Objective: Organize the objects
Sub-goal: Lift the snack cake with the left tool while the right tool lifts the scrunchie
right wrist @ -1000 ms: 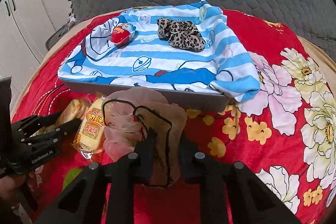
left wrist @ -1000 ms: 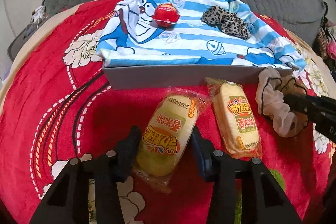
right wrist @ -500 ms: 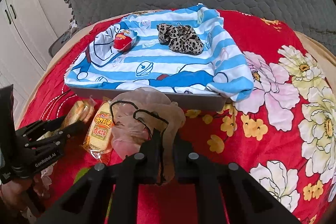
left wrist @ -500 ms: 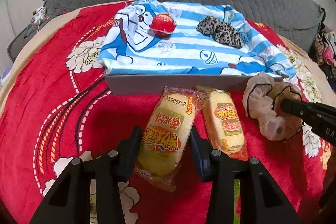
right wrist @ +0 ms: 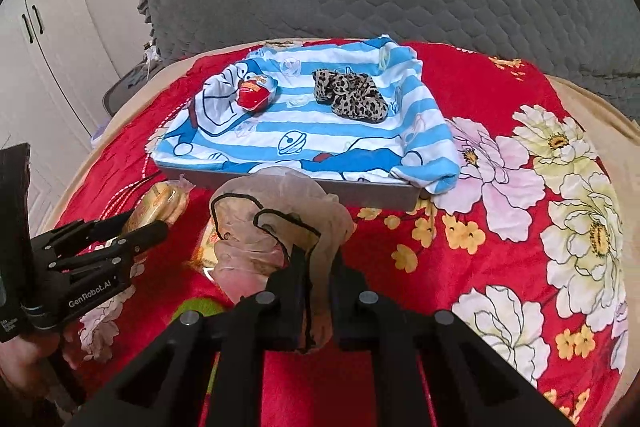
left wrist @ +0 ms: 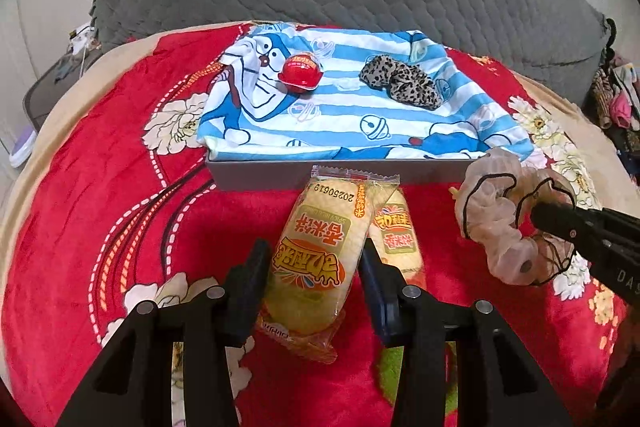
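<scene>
While both fingers stay clamped, snack packet [left wrist: 316, 255] and scrunchie [right wrist: 276, 223] have risen.

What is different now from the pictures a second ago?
Both tools lifted what they hold. The left tool raised its yellow snack pack off the red blanket, toward the gray tray. The right tool lifted the beige scrunchie. The second snack pack, red toy and leopard scrunchie stayed put.
</scene>
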`<act>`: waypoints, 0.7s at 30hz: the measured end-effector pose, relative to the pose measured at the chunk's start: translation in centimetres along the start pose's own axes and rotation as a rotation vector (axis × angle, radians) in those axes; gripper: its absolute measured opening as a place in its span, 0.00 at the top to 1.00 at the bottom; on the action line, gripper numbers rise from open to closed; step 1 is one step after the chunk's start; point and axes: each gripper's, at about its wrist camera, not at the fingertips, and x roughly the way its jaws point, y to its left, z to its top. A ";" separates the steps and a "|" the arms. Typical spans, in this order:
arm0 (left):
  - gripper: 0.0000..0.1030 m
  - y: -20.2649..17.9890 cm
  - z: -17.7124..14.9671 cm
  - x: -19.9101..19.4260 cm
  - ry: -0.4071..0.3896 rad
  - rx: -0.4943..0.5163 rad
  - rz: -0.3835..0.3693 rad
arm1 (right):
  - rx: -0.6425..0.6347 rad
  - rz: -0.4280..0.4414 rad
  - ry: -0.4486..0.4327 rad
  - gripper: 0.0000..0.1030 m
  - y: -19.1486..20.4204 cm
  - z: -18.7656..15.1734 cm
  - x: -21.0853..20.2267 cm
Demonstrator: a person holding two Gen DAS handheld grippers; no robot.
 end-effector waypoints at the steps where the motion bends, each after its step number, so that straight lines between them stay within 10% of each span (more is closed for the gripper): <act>1: 0.56 -0.1 -0.1 -0.4 -0.005 -0.001 -0.001 | 0.000 0.000 -0.004 0.90 0.1 -0.1 -0.2; 21: 0.56 -1.2 0.4 -10.6 -0.126 -0.030 0.065 | -0.082 0.002 -0.193 0.90 4.0 -0.1 -8.7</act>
